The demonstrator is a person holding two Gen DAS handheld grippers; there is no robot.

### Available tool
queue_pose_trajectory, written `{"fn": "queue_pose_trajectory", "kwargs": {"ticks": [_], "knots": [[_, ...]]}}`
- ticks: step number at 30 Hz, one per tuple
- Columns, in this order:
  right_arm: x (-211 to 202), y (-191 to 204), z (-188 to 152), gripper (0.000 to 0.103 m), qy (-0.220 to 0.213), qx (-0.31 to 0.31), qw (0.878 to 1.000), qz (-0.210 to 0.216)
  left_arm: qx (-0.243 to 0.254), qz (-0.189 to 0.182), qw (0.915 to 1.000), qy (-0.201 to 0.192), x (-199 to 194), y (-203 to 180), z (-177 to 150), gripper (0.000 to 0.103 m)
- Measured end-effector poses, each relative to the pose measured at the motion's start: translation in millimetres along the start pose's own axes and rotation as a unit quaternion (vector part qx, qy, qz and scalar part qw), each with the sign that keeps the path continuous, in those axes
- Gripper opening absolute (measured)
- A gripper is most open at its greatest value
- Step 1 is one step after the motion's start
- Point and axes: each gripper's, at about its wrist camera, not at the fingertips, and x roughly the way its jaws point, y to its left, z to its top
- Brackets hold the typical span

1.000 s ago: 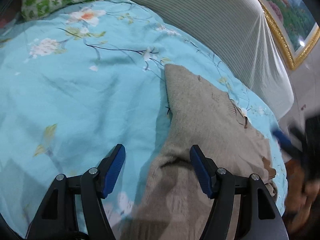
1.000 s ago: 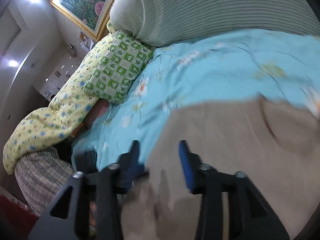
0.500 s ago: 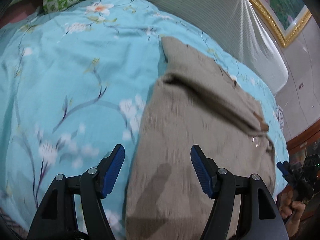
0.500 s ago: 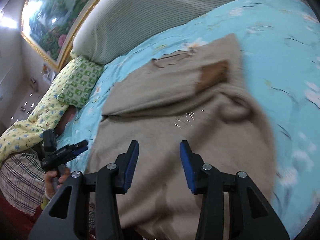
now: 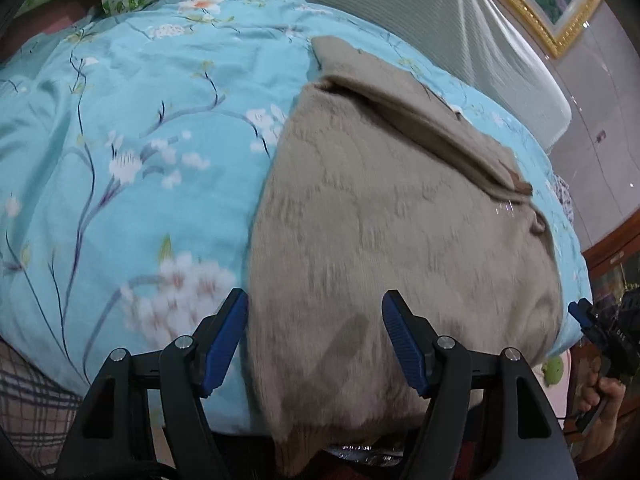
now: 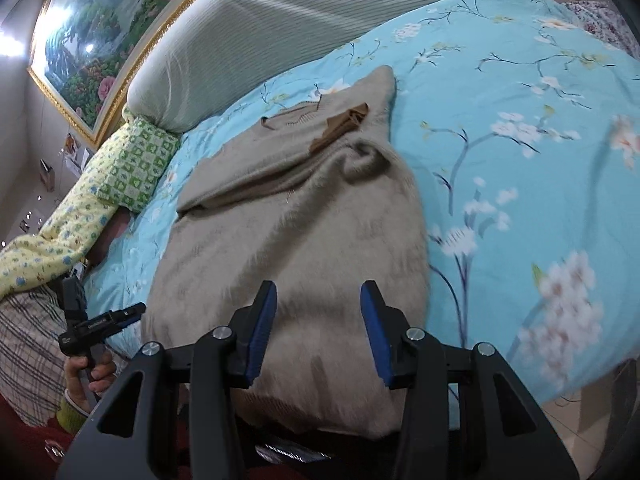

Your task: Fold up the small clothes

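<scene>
A beige fuzzy sweater (image 5: 392, 216) lies on the turquoise floral bed cover (image 5: 120, 128), its hem hanging over the front edge of the bed. One sleeve is folded across the chest and ends in a brown cuff (image 6: 346, 122). My left gripper (image 5: 316, 312) hovers open above the sweater's lower left side, with nothing pinched. My right gripper (image 6: 319, 296) is open above the lower middle of the sweater (image 6: 304, 224). Each gripper shows in the other's view, held by a hand: the right gripper (image 5: 600, 332) and the left gripper (image 6: 100, 322).
A grey striped headboard cushion (image 6: 320, 20) runs along the far side of the bed. A green checked pillow (image 6: 136, 164) and a yellow dotted quilt (image 6: 52, 232) lie at the left. A framed painting (image 6: 100, 40) hangs behind. Plaid cloth (image 6: 24, 344) sits below the front left edge.
Both grippers have drawn back toward the bed's front edge, so the whole sweater is now in view. The right view swung from the pillow side to face the sweater. Jaw gaps look unchanged.
</scene>
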Motion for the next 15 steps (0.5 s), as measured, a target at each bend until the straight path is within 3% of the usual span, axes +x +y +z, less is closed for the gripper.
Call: {"fn": "queue_pose_trajectory", "kwargs": {"ticks": [8, 15], "knots": [[-12.2, -25.3, -49.4, 0.047, 0.024, 0.022, 0.999, -0.005, -0.002, -0.023, 0.9996, 0.016, -4.7, 10.2, -38.5, 0.073], [8.3, -37.5, -80.5, 0.047, 0.056, 0.034, 0.998, 0.0, 0.011, -0.03, 0.9991, 0.027, 0.0, 12.9, -63.3, 0.073]]}}
